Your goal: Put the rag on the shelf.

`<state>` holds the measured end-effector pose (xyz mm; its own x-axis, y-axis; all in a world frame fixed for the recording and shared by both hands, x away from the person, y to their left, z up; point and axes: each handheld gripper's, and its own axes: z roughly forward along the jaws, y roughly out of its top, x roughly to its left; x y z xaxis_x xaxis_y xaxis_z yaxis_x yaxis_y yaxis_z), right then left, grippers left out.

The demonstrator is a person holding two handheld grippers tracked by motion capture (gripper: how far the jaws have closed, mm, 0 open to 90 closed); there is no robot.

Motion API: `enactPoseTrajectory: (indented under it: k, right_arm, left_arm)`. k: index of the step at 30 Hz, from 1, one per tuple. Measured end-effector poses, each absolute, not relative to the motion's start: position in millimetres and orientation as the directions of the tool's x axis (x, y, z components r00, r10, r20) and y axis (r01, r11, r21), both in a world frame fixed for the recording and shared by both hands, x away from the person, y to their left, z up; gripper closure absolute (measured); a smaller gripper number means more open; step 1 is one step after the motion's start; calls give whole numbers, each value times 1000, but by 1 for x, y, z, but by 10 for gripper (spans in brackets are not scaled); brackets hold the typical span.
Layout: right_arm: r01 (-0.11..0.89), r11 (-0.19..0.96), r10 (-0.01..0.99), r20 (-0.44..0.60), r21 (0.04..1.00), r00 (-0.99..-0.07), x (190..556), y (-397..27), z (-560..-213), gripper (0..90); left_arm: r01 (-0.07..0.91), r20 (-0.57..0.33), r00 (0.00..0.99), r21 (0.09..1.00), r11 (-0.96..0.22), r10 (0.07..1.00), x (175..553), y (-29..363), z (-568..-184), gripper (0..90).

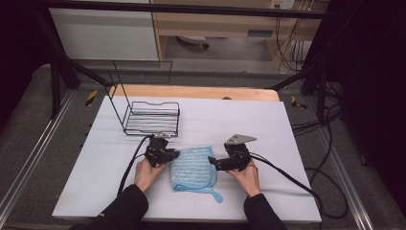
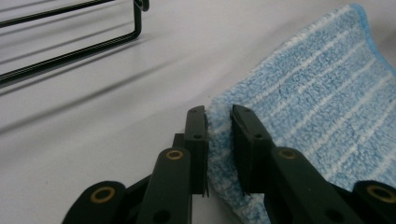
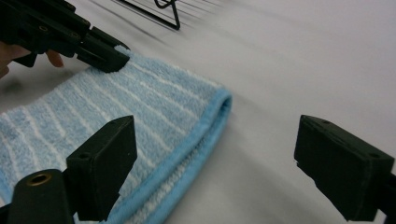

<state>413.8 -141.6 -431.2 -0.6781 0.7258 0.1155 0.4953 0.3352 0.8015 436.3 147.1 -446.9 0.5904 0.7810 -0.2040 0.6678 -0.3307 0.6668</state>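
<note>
At the near middle of the white table (image 1: 268,143), your left gripper (image 2: 219,122) has its jaws drawn narrow over the left edge of the blue striped towel (image 1: 194,167), with a pinch of pile between the pads; it looks like a grip, though a sliver of slack may remain. Your right gripper (image 3: 212,163) stands wide, one jaw over the towel's bound right edge and the other over bare table, gripping nothing. The step in hand reads as taking both sides of the towel, half done. Next, you would bring the right jaws in so the piped edge sits between them and close there, low enough to catch every layer, before any lift. The towel lies folded between your two hands, just this side of the black wire basket (image 1: 152,117). Its long axis runs away from you and back, slightly slanted, with the hanging loop (image 1: 215,194) trailing off the near right corner toward you and the far end facing the basket.
</note>
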Motion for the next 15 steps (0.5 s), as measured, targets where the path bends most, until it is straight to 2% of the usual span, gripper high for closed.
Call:
enactPoseTrajectory:
  k: [6,13,15]
  right_arm:
    - [529,328,736,140,783,-663,433,-133,-436,233]
    - [569,285,738,202,771,-644,441,-130,-444,394]
    - [595,255,731,250,762,-634,444,-128,-448,457]
  left_arm:
    - [652,-190,603,676,-342,775,436,147,-448,760]
    - [645,-182,605,682,-344,775,435,147,-448,760]
    - [643,-179,606,683,-346,775,435,147,-448,760]
